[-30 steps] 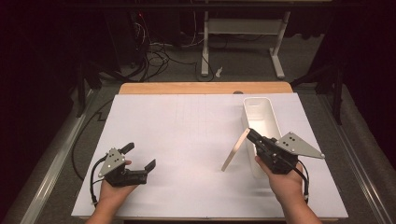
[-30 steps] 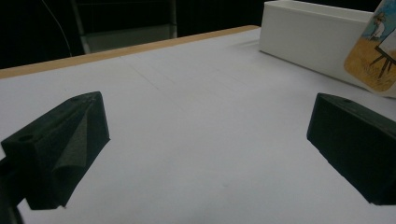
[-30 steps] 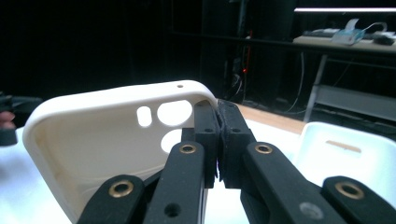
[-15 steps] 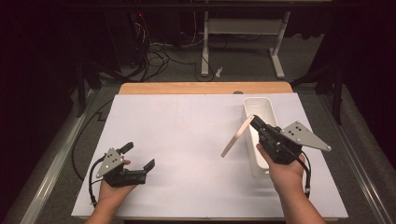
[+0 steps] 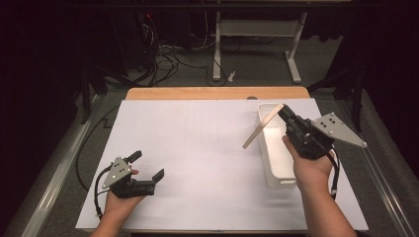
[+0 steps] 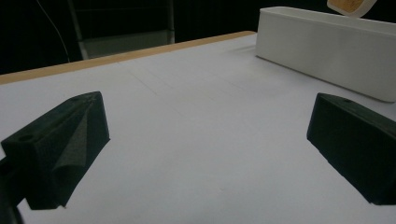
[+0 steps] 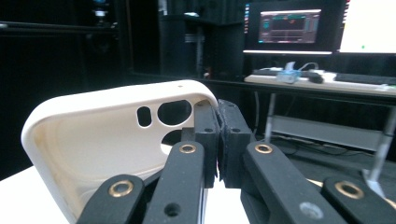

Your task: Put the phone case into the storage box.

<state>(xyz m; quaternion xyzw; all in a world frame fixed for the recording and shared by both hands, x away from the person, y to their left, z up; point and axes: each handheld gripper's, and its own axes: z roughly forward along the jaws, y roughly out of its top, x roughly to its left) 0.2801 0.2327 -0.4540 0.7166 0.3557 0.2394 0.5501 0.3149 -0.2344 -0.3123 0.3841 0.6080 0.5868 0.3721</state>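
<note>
Near the desk's front left corner the left gripper [image 5: 146, 168] rests, its 2 jaws apart and empty. Toward the right edge, the right gripper [image 5: 285, 114] is clamped on a cream, matte phone case [image 5: 262, 126], held above the smooth white rectangular bin [image 5: 271, 148]; judging by this, lower it level inside before releasing

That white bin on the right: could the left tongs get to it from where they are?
Probably yes. The left tongs stand open at the near left, and bare white table lies between them and the white bin. The right tongs hold a phone case over the bin's far end.
</note>
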